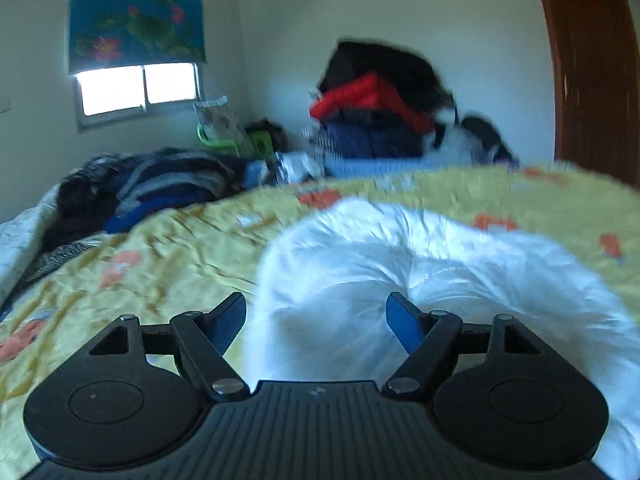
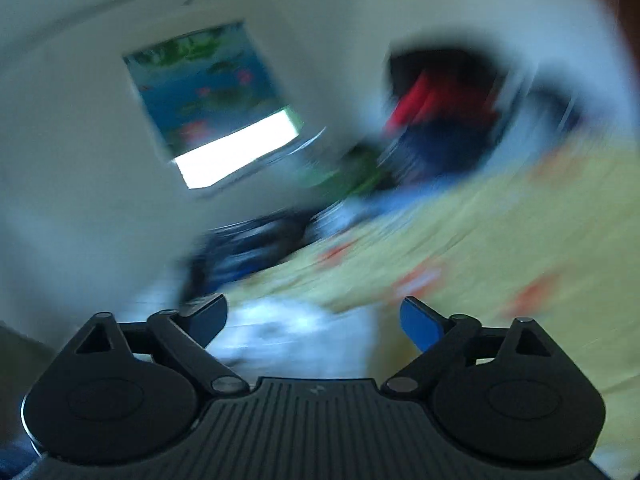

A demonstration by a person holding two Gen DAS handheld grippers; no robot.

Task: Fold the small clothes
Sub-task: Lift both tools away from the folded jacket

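The white garment (image 1: 400, 280) is seen bunched in a soft mound on the bed, on a yellow bedspread (image 1: 160, 256) w/ orange prints, and serves as the landmark here. The left hand-held gripper (image 1: 316, 320) is held just over the near edge of the garment, jaws spread fairly wide; white cloth is seen in the gap betw. the blue pads (image 1: 404, 320), but no pinch is made on it (pads stand clear of the fabric as far as can be told through the blur). Beyond the garment and to its left, a heap of dark blue and grey striped clothes (image 1: 160, 184) is laid on the bed. Further behind the garment, against the wall, a taller stack w/ a red item (image 1: 368, 100) under something black is seen; a green basket (image 1: 224, 140) sits left of that stack. A window (image 1: 136, 88) w/ a blue floral blind is set in the wall beyond the garment, to the left, and a brown door (image 1: 592, 80) to the right. The right wrist view is heavily motion-blurred and tilted: the right hand-held gripper (image 2: 314, 320) is shown w/ jaws at full spread, nothing gripped. A pale, smeared patch of the garment (image 2: 296, 332) is made out below the gap, apparently well apart from the pads; more cannot be told.
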